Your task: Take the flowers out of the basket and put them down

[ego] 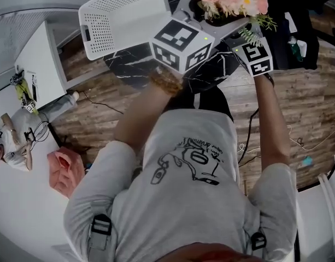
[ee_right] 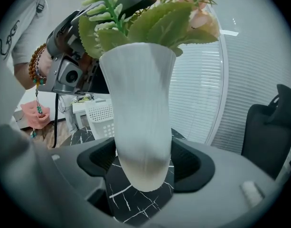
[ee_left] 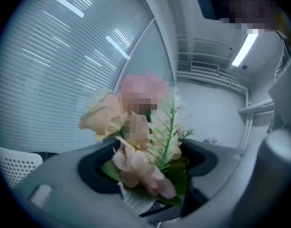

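Two tongs share one load, top centre of the head view. At upper left the basket (ego: pixel 123 15) sits on the dark surface (ego: pixel 134 56). Left tongs (ee_left: pixel 147 175) pinch the flowers (ee_left: pixel 107 113) at their leafy base: soft, light, easily crushed. Right tongs (ee_right: pixel 145 163) clasp the white vase (ee_right: pixel 138 103) low down, probably smooth and breakable, apparently just off the surface. Both forearms reach forward.
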{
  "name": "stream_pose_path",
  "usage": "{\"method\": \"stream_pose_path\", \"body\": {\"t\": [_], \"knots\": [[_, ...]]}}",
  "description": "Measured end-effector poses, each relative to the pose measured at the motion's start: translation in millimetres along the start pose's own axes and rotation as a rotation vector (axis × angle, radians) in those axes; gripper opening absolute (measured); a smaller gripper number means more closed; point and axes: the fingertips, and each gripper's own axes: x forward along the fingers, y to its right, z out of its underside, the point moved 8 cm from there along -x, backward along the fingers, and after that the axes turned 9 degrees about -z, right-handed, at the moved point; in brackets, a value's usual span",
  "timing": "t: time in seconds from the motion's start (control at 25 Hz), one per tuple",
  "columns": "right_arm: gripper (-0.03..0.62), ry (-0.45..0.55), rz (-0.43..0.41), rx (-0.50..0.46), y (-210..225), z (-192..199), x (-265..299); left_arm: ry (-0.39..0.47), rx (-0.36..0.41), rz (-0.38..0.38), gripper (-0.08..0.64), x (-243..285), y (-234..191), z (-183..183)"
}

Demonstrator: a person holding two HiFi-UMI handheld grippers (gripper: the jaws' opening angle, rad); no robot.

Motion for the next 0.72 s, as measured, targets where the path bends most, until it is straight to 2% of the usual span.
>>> {"method": "stream_pose_path", "body": {"t": [0.4,0.72], "knots": [[0.371,-0.017,-0.015,0.038,-5,49,20,-0.057,-0.036,0.009,0.371,11,-7,50],[0.37,-0.038,-0.012,0.019,1,76,34,-0.08,-0.049,0.018,0.37,24,-15,79]]}}
